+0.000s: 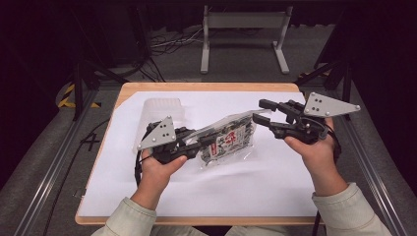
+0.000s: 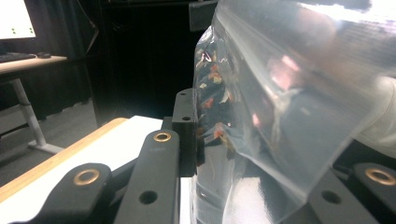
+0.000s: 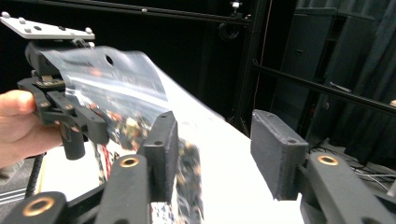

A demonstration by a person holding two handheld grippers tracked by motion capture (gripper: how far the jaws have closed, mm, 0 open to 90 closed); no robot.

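Clear plastic bag (image 1: 228, 139) with dark printed contents and a red-and-white label sits over the middle of the white sheet (image 1: 275, 182), its left end raised, its right end low toward the sheet; whether that end touches the sheet cannot be told. Your left gripper (image 1: 196, 142) is clenched on the bag's left edge: in the left gripper view the film (image 2: 280, 107) runs between the jaws, one black pad (image 2: 186, 133) pressed flat against it. Your right gripper (image 1: 263, 112) sits at the bag's upper right corner with jaws spread wide; in the right gripper view the bag (image 3: 121, 100) lies beside the left-hand jaw, not between the two, so it grasps nothing. Your left hand (image 1: 157, 167) holds its tool just left of the bag, your right hand (image 1: 314, 147) well to the right. A ribbed translucent container (image 1: 162, 112) stands behind the bag, at the sheet's far left. The sheet covers a wooden table (image 1: 206, 86).
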